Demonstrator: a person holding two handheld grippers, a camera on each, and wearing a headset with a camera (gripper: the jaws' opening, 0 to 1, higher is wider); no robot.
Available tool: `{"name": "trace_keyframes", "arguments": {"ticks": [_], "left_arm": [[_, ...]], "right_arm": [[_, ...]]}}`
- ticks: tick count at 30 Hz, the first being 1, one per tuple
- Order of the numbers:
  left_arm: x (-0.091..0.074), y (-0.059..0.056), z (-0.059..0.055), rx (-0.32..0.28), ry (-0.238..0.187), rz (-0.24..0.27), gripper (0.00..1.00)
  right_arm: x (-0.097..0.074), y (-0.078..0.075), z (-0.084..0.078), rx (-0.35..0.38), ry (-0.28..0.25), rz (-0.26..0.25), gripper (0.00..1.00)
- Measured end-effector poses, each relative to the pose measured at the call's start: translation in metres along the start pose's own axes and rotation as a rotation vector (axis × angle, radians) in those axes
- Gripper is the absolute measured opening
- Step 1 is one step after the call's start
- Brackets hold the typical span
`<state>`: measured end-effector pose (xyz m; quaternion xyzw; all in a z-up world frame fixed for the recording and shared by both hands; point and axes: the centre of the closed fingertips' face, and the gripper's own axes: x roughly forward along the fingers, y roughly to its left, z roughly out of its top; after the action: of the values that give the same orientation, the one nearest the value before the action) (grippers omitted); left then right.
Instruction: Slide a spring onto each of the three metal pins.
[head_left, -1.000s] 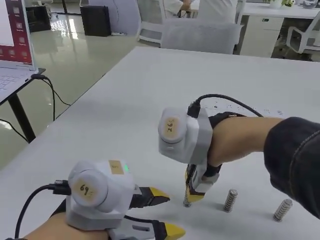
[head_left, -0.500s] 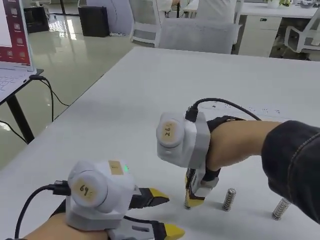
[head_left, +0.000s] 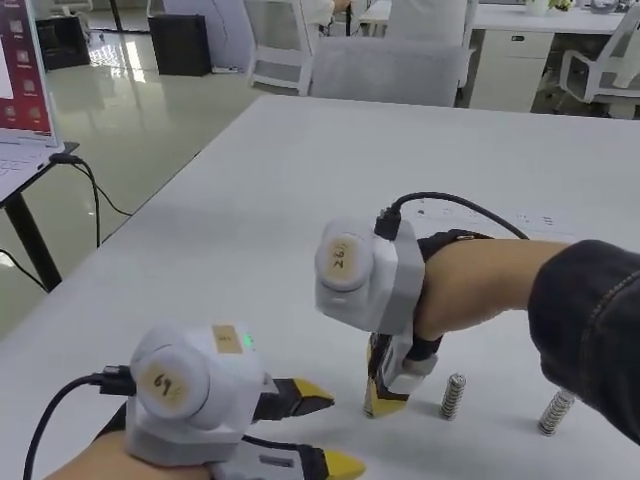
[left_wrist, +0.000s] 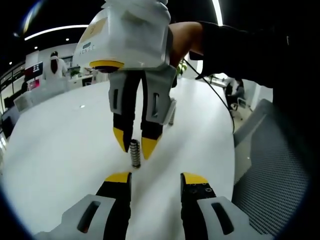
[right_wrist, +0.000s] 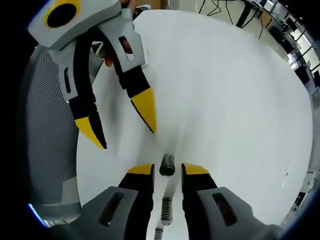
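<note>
Three springs stand upright in a row on the white table (head_left: 250, 230). My right gripper (head_left: 385, 400) points straight down over the leftmost spring (left_wrist: 134, 153), whose top (right_wrist: 167, 165) sits between its yellow fingertips (right_wrist: 141, 170) with a thin gap on each side. The middle spring (head_left: 453, 395) and the right spring (head_left: 553, 411) stand free beside it. My left gripper (head_left: 328, 428) lies low at the near left, open and holding nothing, aimed at the right gripper (left_wrist: 136, 144). Any pins inside the springs are hidden.
A black cable (head_left: 450, 205) runs from the right gripper across the table. A laptop (head_left: 20, 90) sits on a side desk at the far left. Chairs (head_left: 390, 70) and desks stand beyond the table's far edge.
The head camera has shifted slightly. The right gripper stays over the leftmost spring; the spring showed beside its tips one second ago and is now behind them. The left gripper has kept still.
</note>
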<state>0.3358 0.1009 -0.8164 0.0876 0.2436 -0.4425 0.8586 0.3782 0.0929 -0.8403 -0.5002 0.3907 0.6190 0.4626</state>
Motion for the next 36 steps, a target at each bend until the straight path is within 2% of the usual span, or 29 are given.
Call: {"name": "trace_keyframes", "arguments": {"ticks": [12, 22, 36], "left_arm": [[0.000, 0.000, -0.001, 0.004, 0.007, -0.001, 0.33], [0.001, -0.003, -0.003, 0.008, 0.014, -0.010, 0.33], [0.001, -0.005, -0.006, 0.011, 0.023, -0.019, 0.33]], "right_arm": [[-0.009, 0.000, -0.022, 0.057, -0.025, -0.028, 0.24], [-0.016, 0.001, -0.041, 0.168, -0.096, -0.045, 0.25], [-0.022, 0.002, -0.062, 0.279, -0.180, -0.109, 0.31]]}}
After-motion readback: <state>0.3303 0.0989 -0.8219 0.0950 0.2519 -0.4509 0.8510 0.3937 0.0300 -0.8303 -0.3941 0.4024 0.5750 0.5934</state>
